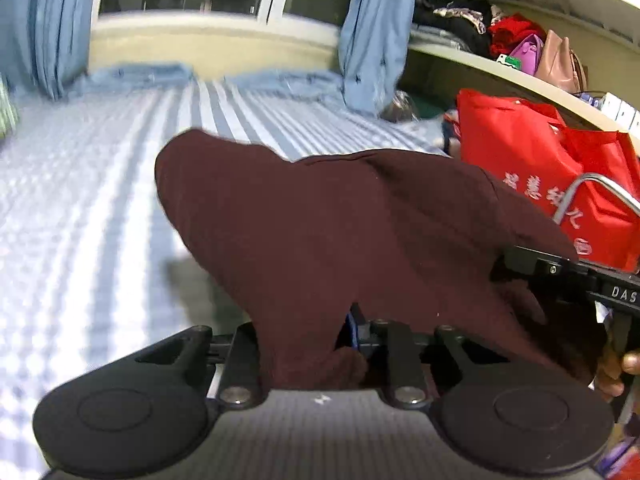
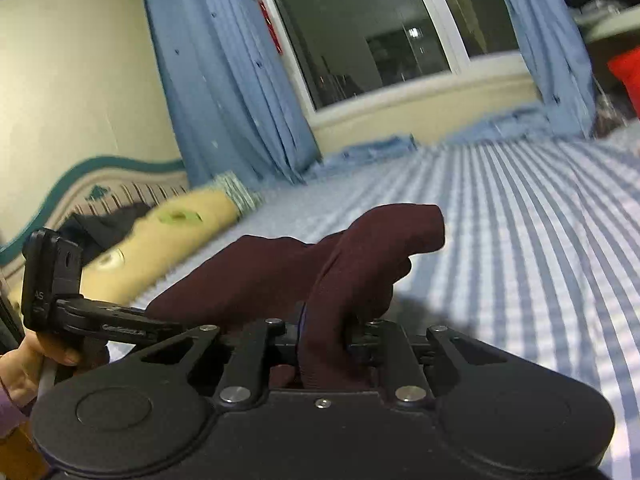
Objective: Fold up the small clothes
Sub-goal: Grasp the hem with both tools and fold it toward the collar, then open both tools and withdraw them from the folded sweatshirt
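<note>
White Chinese characters ran across the red bag [image 1: 532, 160] at right, and "DAS" marked the body of my right gripper [image 1: 508, 272]. My left gripper [image 1: 308, 344] was clamped on a maroon garment [image 1: 340, 232], its jaws narrow around bunched cloth; my right gripper pinched the same garment at its right edge. The cloth hung above the blue-striped bed [image 1: 100, 200], blocking the near view. Blue curtains [image 2: 224, 80] framed the far window [image 2: 380, 32].
</note>
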A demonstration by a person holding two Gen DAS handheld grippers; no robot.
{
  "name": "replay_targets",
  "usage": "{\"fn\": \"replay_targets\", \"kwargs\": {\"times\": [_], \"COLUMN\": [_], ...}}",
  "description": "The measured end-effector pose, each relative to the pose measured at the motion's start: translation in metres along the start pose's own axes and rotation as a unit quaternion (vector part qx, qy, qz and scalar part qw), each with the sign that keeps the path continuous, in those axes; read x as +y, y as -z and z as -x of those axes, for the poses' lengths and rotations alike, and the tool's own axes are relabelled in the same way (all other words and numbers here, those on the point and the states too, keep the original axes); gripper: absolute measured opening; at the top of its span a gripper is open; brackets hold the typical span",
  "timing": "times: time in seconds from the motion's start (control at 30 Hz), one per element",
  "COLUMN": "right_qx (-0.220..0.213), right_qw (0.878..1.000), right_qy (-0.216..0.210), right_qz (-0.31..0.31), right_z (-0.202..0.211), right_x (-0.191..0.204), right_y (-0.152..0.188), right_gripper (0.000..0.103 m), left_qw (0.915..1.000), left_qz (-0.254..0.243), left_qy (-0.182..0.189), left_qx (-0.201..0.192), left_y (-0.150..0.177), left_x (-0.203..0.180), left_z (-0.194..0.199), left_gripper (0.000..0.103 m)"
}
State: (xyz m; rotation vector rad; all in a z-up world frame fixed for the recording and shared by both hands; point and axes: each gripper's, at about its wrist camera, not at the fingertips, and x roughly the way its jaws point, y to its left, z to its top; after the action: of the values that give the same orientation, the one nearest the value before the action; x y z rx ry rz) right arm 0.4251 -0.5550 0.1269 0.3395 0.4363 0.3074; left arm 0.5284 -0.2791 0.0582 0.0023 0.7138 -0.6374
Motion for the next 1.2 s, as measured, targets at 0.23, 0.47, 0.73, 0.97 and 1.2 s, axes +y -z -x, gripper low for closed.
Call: {"fn": "replay_targets", "kwargs": {"times": [0.23,0.47,0.73,0.97,1.2], "right_qx": [0.000,0.060,0.069,0.011,-0.067], "right_qw": [0.997,0.993,0.992,0.992,0.990], "right_qy": [-0.021,0.037,0.071,0.119,0.122], "right_qz": [-0.069,-0.097,-0.075,-0.043,0.005], "right_z": [-0.073,-0.137,-0.118,-0.039,0.076], "right_x": [-0.002,-0.009,-0.001,0.050,0.125], "right_y": [-0.012,0.013,0.020,0.017,0.021], "right_gripper": [0.017,0.022,0.072,0.102,0.103], "left_qw": [0.9945,0.9911,0.9773,0.9727,0.9645], "left_qz": [-0.047,-0.008,0.021,0.059,0.069], "left_qy": [-0.092,-0.133,-0.210,-0.214,-0.228], "left_qx": [0.011,0.011,-0.016,-0.066,-0.114], "left_y": [-0.021,0.020,0.034,0.054,0.087], "left_x": [0.031,0.055,0.044,-0.001,-0.054], "left_z": [0.001,-0.031,0.008,0.101,0.200], "left_gripper": [0.028,0.045,0.084,0.102,0.102]}}
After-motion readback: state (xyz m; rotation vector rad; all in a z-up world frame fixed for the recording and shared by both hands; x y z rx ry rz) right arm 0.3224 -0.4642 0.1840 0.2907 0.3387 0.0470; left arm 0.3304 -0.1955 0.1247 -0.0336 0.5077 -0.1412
